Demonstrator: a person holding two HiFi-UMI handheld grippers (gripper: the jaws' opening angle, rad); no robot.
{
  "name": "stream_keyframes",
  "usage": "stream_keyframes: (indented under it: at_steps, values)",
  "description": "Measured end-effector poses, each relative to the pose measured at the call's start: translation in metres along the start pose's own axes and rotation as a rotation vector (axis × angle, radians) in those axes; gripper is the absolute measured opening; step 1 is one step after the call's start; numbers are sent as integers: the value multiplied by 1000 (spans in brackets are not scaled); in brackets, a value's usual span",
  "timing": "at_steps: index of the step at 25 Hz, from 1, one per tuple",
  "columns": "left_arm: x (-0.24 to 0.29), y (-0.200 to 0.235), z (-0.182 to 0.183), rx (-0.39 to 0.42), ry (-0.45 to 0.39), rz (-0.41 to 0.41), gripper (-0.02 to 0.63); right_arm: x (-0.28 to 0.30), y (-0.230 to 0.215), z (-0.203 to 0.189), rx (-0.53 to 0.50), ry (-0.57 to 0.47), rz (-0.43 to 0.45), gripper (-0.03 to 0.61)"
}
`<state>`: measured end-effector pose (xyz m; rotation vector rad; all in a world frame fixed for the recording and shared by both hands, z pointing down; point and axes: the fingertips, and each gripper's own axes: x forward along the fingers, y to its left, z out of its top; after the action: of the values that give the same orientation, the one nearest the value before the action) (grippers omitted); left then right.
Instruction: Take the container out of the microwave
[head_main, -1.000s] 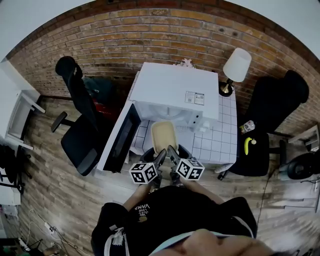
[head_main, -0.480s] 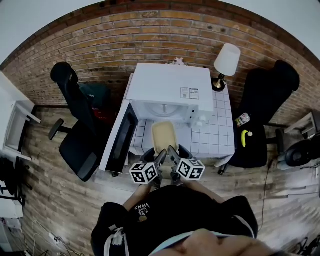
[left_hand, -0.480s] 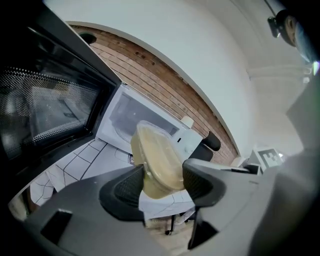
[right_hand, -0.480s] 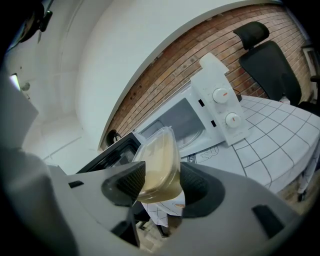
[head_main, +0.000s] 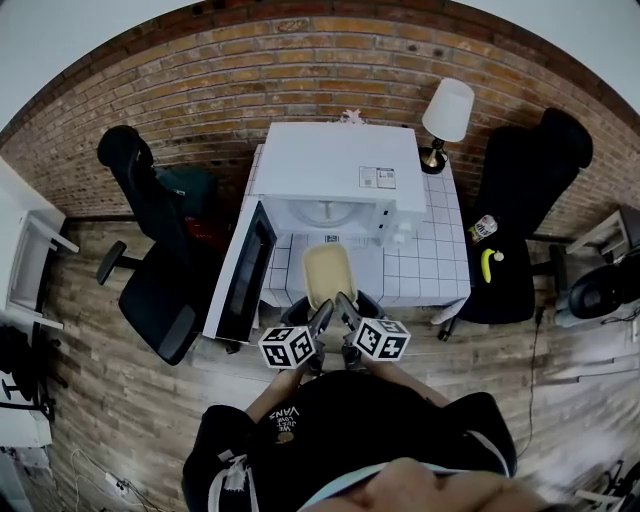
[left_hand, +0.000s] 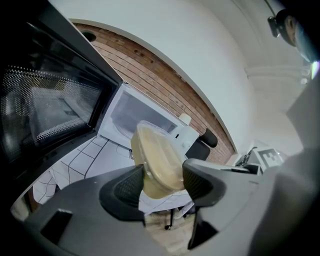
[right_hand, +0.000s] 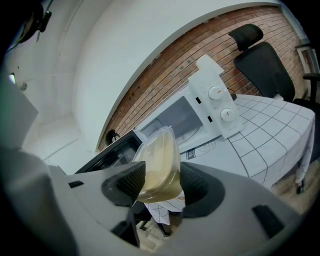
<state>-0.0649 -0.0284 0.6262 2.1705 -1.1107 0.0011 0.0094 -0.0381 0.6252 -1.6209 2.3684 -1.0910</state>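
A clear lidded container (head_main: 328, 273) with pale beige contents is held in the air in front of the white microwave (head_main: 338, 183), above the tiled table's near edge. My left gripper (head_main: 320, 318) is shut on its near left corner, and my right gripper (head_main: 346, 312) is shut on its near right corner. In the left gripper view the container (left_hand: 156, 161) sits pinched between the dark pads (left_hand: 127, 186). The right gripper view shows the container (right_hand: 158, 165) clamped the same way, tilted. The microwave door (head_main: 243, 273) hangs open to the left and the cavity looks bare.
The white tiled table (head_main: 425, 262) carries the microwave and a lamp (head_main: 445, 118) at its back right corner. Black office chairs stand to the left (head_main: 150, 260) and right (head_main: 520, 200). A brick wall (head_main: 300, 70) runs behind. The floor is wood plank.
The container and both grippers keep their place in the view. The head camera has shifted, so the table, microwave and chairs have moved slightly in the view.
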Motion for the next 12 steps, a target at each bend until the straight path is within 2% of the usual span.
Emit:
stream_keyframes:
  at_steps: [12]
  values:
    - [-11, -1, -14, 2, 30, -20, 252, -12, 1, -17, 16, -6, -29, 212]
